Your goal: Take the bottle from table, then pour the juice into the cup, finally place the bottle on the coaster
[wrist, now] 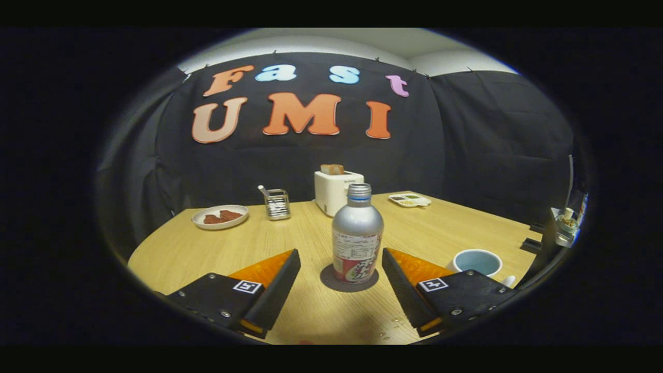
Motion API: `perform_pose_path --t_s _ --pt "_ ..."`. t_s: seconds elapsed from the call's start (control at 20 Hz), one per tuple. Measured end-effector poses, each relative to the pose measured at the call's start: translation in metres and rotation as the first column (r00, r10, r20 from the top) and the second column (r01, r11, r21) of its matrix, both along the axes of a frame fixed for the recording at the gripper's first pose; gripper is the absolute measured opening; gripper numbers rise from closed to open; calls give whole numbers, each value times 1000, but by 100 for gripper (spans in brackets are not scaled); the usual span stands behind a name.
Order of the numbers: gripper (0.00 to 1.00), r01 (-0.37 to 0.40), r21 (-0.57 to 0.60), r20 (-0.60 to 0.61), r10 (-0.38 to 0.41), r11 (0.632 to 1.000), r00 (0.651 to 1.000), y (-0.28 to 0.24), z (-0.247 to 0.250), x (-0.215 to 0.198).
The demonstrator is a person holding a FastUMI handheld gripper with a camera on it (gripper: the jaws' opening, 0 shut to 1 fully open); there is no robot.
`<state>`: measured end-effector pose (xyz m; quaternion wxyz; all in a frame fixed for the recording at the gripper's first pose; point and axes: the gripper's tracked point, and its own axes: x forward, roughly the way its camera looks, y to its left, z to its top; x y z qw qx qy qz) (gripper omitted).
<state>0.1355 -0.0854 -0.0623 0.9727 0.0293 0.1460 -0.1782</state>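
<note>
A silver bottle [357, 235] with a blue cap and a printed label stands upright on a dark round coaster [348, 280] on the wooden table [311, 233]. My gripper [342, 259] is open. Its two fingers [282, 277] stand wide apart on either side of the bottle's base, clear of it, and the bottle sits just ahead of them and between their tips. A pale blue cup [477, 261] stands just beyond the right finger, partly hidden by it.
At the back of the table stand a white toaster [334, 191] with bread in it, a wire holder [277, 203], a plate [219, 216] of reddish food at the left and a small tray [410, 200] at the right. Black cloth walls the booth.
</note>
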Motion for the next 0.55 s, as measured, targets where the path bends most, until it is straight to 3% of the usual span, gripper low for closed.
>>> perform_pose_path --t_s 0.25,0.55 --pt "97 -118 -73 125 127 990 984 30 52 -37" --pt "97 -200 -136 223 227 970 948 65 88 -89"
